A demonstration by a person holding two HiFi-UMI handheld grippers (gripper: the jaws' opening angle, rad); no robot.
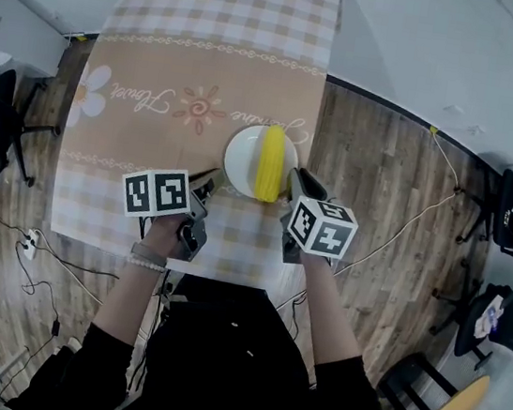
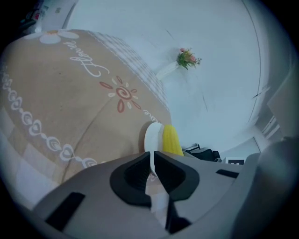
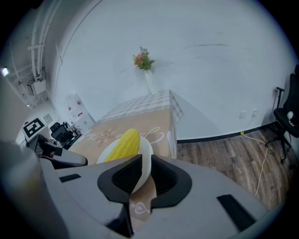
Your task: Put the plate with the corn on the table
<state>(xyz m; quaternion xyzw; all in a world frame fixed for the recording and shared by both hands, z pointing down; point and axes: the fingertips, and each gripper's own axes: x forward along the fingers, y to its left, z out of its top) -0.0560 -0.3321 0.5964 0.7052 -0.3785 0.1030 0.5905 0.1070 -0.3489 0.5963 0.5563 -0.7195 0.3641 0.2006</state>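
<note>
We've got a small round white plate point(image 1: 241, 157) with one yellow corn cob point(image 1: 270, 163) lying lengthwise on it, a bit right of centre. It sits over the near part of the table point(image 1: 210, 60), which has a tan cloth with checked ends. The left gripper point(image 1: 214, 180) and right gripper point(image 1: 292, 178) pinch its rim on opposite sides. We can't tell if the plate touches the cloth.

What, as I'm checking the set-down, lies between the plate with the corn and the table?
Nothing visible. The left gripper and right gripper grip the plate by its rim; only tablecloth shows around it.
</note>
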